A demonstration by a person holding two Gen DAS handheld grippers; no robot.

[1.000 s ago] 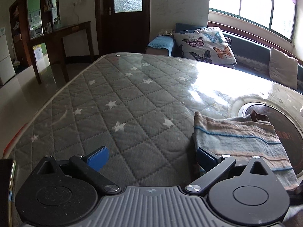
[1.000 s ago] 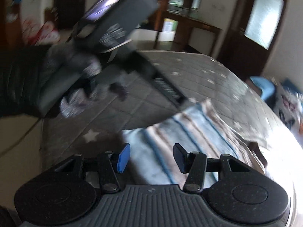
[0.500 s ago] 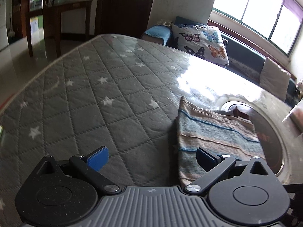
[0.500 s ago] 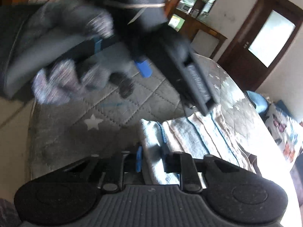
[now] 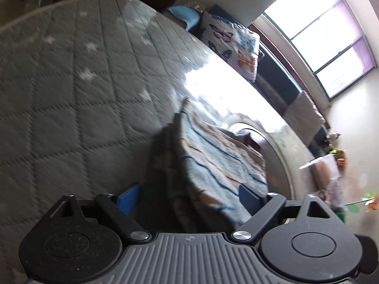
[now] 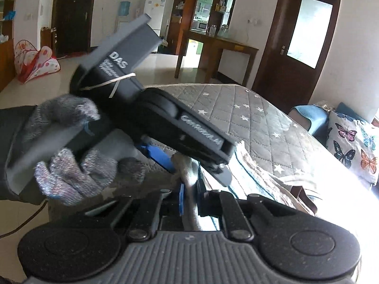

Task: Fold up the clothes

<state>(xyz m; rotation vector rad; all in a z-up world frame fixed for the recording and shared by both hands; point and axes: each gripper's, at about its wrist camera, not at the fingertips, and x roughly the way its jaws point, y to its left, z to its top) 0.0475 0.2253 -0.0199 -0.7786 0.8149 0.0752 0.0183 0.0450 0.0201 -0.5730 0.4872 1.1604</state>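
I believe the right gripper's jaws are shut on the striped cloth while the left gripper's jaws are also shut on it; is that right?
Not quite. The right gripper is shut on the striped cloth, but the left wrist view shows the left gripper with jaws open, the cloth lying between them.

Left gripper fingers spread wide; right gripper fingers pinched nearly together; gloved left hand gripping handle.

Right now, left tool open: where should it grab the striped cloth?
Probably the raised near edge of the cloth, approached from the left. That edge already stands between the open left tool's fingers. The right tool pinches a nearby part.
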